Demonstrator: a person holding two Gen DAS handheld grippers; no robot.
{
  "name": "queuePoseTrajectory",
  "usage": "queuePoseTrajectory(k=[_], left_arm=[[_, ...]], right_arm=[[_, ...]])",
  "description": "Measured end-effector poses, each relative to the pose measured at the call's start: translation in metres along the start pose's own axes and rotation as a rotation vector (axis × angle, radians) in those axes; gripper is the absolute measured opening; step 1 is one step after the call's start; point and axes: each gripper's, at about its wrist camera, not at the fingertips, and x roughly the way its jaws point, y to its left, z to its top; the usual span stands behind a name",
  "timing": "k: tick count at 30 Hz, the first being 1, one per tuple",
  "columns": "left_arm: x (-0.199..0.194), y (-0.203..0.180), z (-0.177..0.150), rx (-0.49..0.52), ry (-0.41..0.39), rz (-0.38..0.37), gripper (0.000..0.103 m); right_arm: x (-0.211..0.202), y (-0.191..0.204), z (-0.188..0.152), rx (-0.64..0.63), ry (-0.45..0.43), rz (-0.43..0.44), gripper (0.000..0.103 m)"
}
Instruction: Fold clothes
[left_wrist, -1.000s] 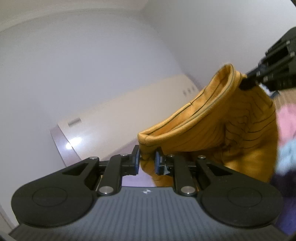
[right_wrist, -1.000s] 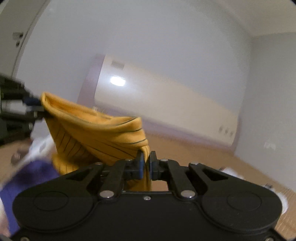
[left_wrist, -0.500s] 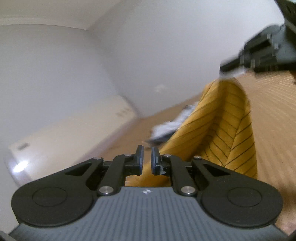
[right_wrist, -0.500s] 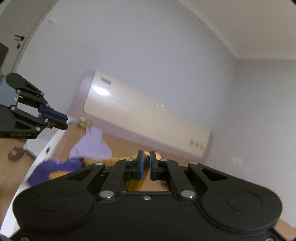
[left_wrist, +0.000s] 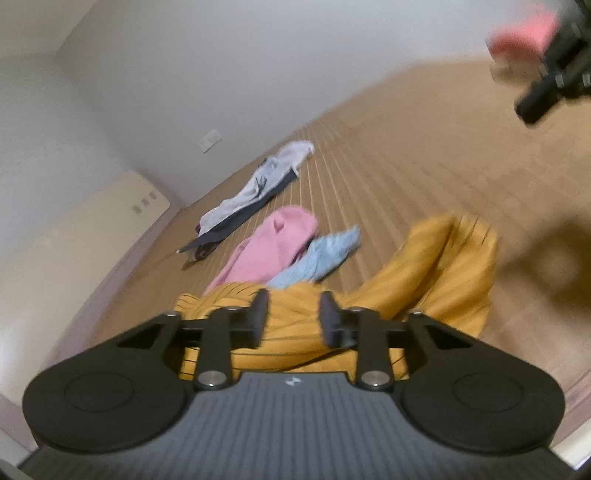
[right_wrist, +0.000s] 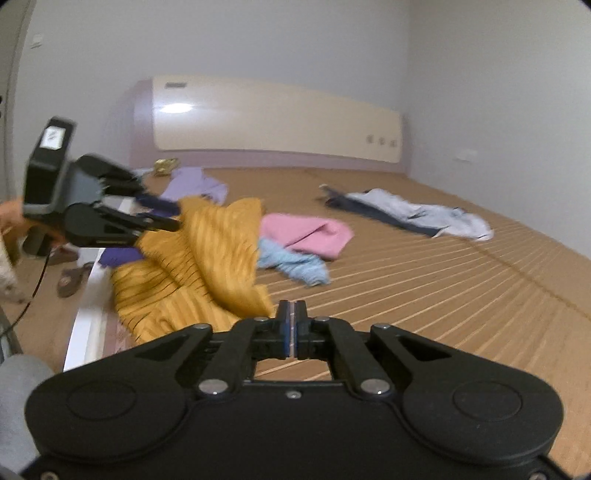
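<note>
A mustard-yellow striped garment (right_wrist: 199, 258) lies crumpled near the left edge of the bamboo bed mat (right_wrist: 424, 280), blurred as it moves. My left gripper (left_wrist: 293, 318) is open just above that yellow garment (left_wrist: 443, 266), with fabric showing under and between its spread fingers. From the right wrist view, the left gripper (right_wrist: 166, 214) has its tips at the garment's raised peak. My right gripper (right_wrist: 291, 319) is shut, pads pressed together with no cloth seen between them, just right of the garment's edge. It appears blurred as the right gripper (left_wrist: 543, 88) at the upper right.
A pink garment (right_wrist: 306, 232) and a light blue one (right_wrist: 295, 264) lie beside the yellow one. A white and dark garment (right_wrist: 410, 214) is farther right. Purple clothes (right_wrist: 195, 184) sit by the cream headboard (right_wrist: 273, 118). Slippers (right_wrist: 72, 280) rest on the floor left of the bed.
Both grippers have tipped down from the wall toward the bed. The left gripper has opened and the right has let go. The yellow garment dropped from hanging between them onto the mat.
</note>
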Motion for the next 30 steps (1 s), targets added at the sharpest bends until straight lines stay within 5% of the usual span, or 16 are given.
queuePoseTrajectory(k=[3, 5, 13, 19, 25, 30], left_arm=[[0.019, 0.018, -0.017, 0.071, 0.021, 0.056, 0.057], [0.033, 0.038, -0.019, 0.079, 0.041, 0.053, 0.060], [0.109, 0.085, -0.008, 0.075, 0.099, -0.111, 0.060], [0.164, 0.066, -0.012, 0.236, 0.151, -0.232, 0.060], [0.182, 0.082, -0.013, 0.266, 0.131, -0.322, 0.067], [0.196, 0.091, -0.007, 0.245, 0.208, -0.404, 0.069]], right_arm=[[0.035, 0.010, 0.006, 0.027, -0.004, 0.048, 0.029], [0.057, 0.008, 0.012, 0.079, -0.003, 0.073, 0.057], [0.130, -0.018, -0.018, 0.378, 0.046, 0.210, 0.059], [0.142, -0.012, -0.030, 0.366, 0.086, 0.233, 0.060], [0.147, -0.008, -0.033, 0.365, 0.091, 0.250, 0.063], [0.151, -0.005, -0.036, 0.364, 0.096, 0.264, 0.063]])
